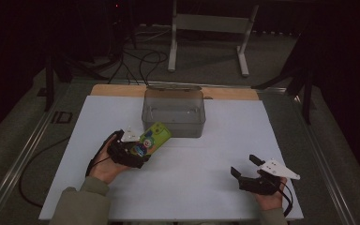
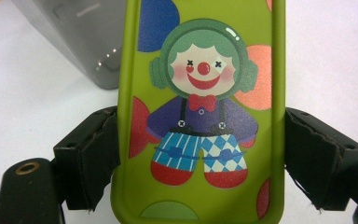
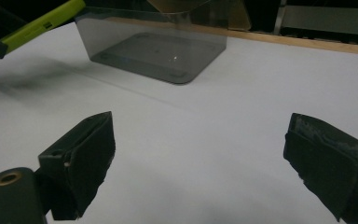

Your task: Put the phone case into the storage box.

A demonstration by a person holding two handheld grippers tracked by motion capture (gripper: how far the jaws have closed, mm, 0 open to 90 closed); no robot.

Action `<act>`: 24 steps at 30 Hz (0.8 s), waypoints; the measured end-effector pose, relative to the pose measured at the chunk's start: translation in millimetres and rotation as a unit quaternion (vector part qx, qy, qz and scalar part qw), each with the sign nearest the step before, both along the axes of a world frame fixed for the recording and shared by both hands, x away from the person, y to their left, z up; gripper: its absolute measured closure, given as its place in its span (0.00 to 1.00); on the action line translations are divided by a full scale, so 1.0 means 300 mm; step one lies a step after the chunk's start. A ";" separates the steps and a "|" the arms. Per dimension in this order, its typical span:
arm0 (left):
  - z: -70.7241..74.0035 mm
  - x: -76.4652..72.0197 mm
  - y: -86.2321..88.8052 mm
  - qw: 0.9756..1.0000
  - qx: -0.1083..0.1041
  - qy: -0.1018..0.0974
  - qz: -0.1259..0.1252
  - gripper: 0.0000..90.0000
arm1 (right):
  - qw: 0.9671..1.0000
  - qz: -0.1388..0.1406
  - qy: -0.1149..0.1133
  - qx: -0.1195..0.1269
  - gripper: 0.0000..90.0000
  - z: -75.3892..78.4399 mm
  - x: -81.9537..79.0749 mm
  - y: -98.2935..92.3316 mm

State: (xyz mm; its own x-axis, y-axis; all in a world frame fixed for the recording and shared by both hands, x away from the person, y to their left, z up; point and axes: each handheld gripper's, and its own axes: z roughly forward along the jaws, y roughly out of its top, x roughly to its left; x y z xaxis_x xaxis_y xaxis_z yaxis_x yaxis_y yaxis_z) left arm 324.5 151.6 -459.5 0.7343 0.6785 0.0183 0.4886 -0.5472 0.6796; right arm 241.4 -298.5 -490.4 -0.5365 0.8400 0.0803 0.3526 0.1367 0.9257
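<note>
- Left gripper [image 1: 138, 151] pinches the green case [image 1: 153, 138] by its edges, above the white board [image 1: 206, 159], just before the grey bin [image 1: 173, 112].
- Right gripper [image 1: 244, 165] gapes, holding nothing.
- Dark room; cables [image 1: 143, 63] and a stand [image 1: 208, 23] on the floor behind.

Green clown-printed case [image 2: 200, 116]: top and bottom ends cut off by the frame; grey bin [image 2: 81, 37] cropped at upper left.

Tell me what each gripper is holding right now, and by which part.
The left gripper clamps the green phone case by its two long side edges, near the lower end. The right gripper is open and holds nothing.
</note>
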 end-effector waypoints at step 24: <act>0.025 -0.044 0.003 0.992 -0.073 -0.080 0.066 0.19 | 1.000 0.013 0.008 0.013 0.10 0.038 0.031 0.023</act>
